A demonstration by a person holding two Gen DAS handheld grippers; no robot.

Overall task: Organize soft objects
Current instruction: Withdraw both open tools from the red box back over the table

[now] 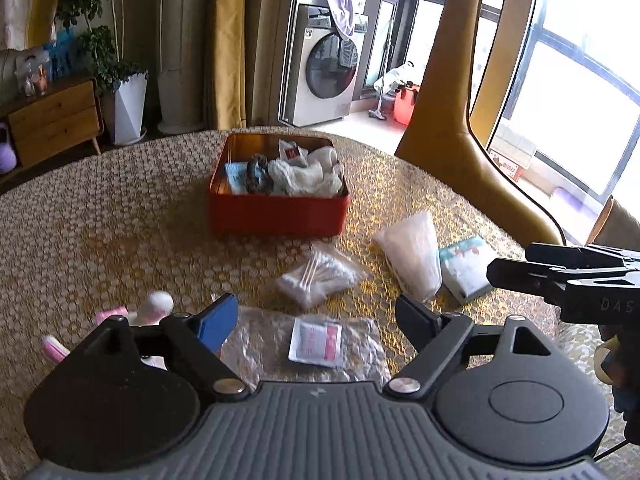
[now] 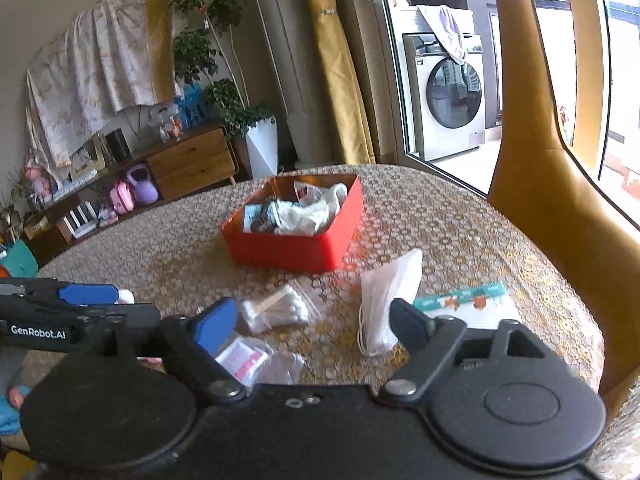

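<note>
A red tin box (image 1: 276, 214) (image 2: 296, 250) stands mid-table and holds white cloth, a dark item and small packets. In front of it lie a bag of cotton swabs (image 1: 316, 276) (image 2: 276, 310), a white plastic bag (image 1: 412, 260) (image 2: 386, 300), a tissue pack (image 1: 466, 266) (image 2: 468, 306) and a pink-and-white sachet on clear wrap (image 1: 316, 342) (image 2: 242, 360). My left gripper (image 1: 318, 320) is open and empty above the sachet. My right gripper (image 2: 312, 320) is open and empty above the table between the swabs and the plastic bag.
Pink and white small items (image 1: 132, 314) lie at the left of the patterned tablecloth (image 1: 120, 220). A yellow chair (image 1: 460, 120) (image 2: 560, 200) stands at the table's far right. The other gripper shows at each view's edge (image 1: 568, 276) (image 2: 60, 312).
</note>
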